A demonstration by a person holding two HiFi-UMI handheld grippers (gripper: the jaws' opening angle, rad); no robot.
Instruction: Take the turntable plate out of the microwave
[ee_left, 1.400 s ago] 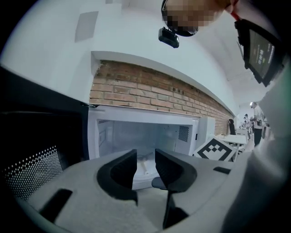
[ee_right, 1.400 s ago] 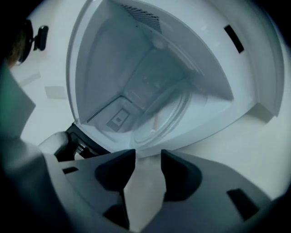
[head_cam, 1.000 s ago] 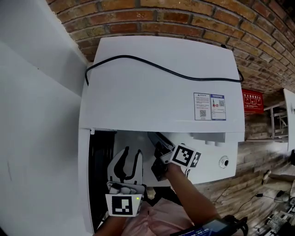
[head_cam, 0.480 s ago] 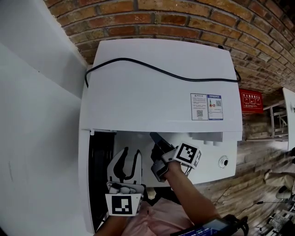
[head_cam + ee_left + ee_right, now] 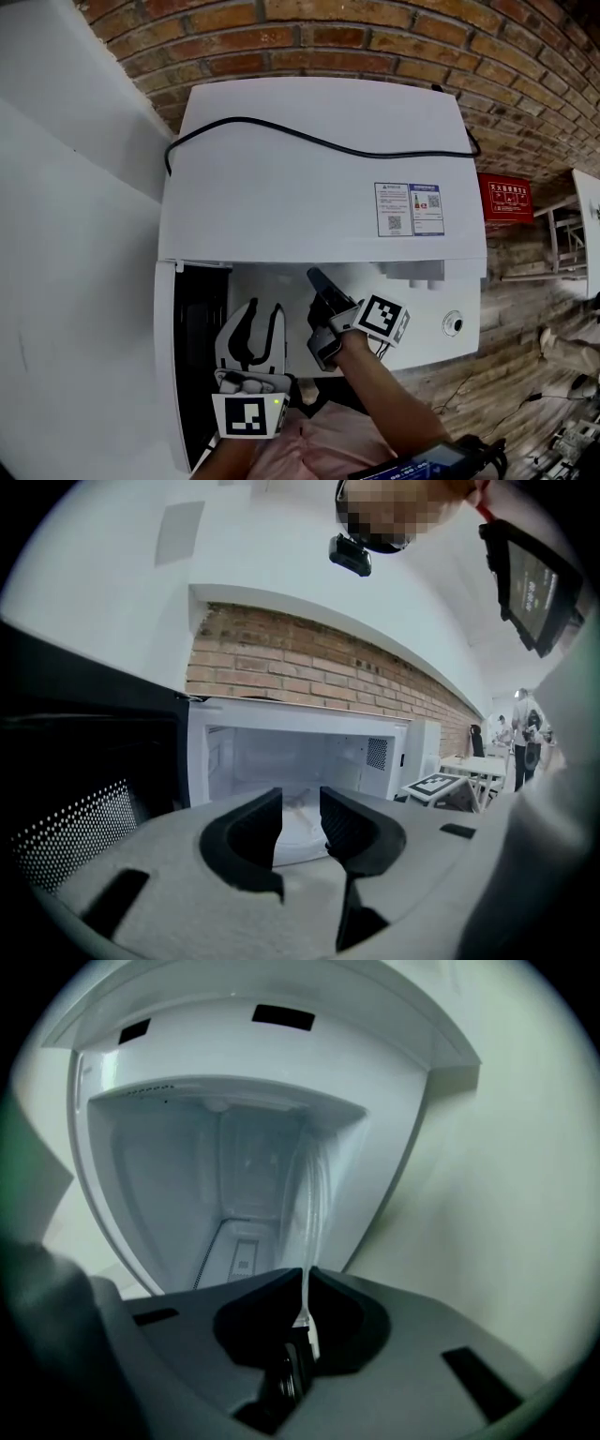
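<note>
Now my right gripper (image 5: pixel 315 277) reaches into the open front of the microwave (image 5: pixel 319 187). Its jaws have just been closing, and the thin edge of the plate (image 5: pixel 314 1194) is between them. They pinch that edge tight, with almost no gap left. The plate is clear glass. It is inside the microwave, low down by the floor, and it runs from my jaws deeper into the white box. My right gripper is turned on its side, so in its own view the plate looks like a thin line that stands up.

My left gripper (image 5: pixel 264 309) hangs just in front of the microwave, on the door side of the opening. Its jaws are a little way apart and they hold nothing. Through the gap between them I can see the plate inside the microwave.

The door (image 5: pixel 202 319) is swung open at the left of the microwave. A black cable (image 5: pixel 319 141) lies across the top of the microwave. Two stickers (image 5: pixel 408 208) sit on the top too, near its right side. A brick wall (image 5: pixel 375 37) is right behind the microwave.
</note>
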